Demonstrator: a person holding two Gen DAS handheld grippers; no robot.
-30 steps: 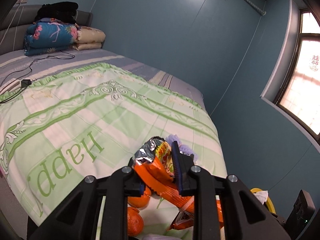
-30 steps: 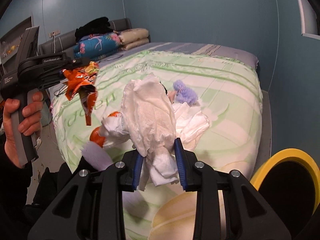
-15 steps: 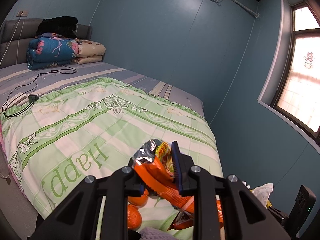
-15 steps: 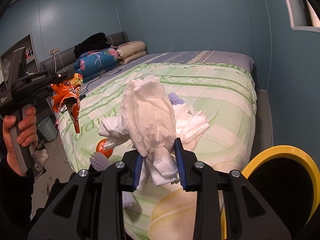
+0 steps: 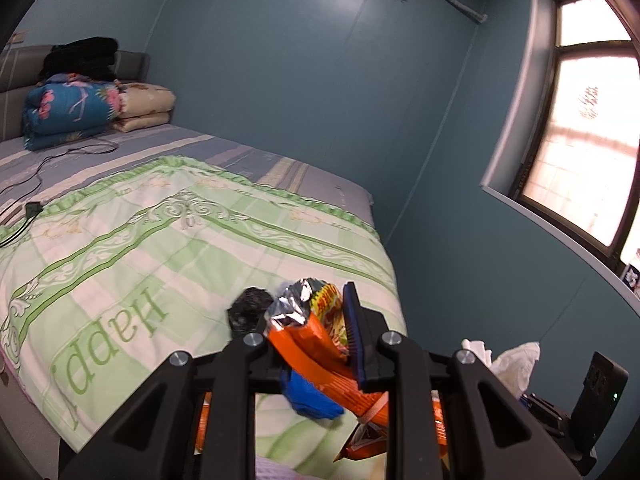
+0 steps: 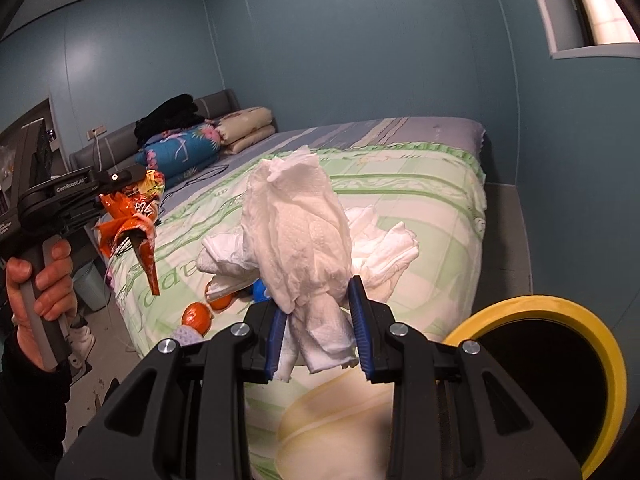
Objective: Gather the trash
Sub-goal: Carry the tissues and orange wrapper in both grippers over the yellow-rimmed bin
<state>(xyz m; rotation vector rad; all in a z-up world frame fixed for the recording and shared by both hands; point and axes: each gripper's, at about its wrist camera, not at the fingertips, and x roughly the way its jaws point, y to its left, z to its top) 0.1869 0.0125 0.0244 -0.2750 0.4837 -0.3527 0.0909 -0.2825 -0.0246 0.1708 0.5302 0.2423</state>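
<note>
Above bed (image 6: 440,184): left fingers (image 5: 354,332) pinching crumpled orange wrapper (image 5: 320,344); right fingers (image 6: 358,320) pinching white tissue wad (image 6: 300,232).

In the right wrist view the left gripper (image 6: 132,200) with its orange snack wrapper (image 6: 132,216) now sits lower at the left edge — the yellow bin (image 6: 560,364) shows fuller at lower right.

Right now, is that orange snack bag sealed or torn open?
Torn open. The orange snack bag, pinched in the left gripper's jaws, shows silver foil lining at its crumpled top.
</note>
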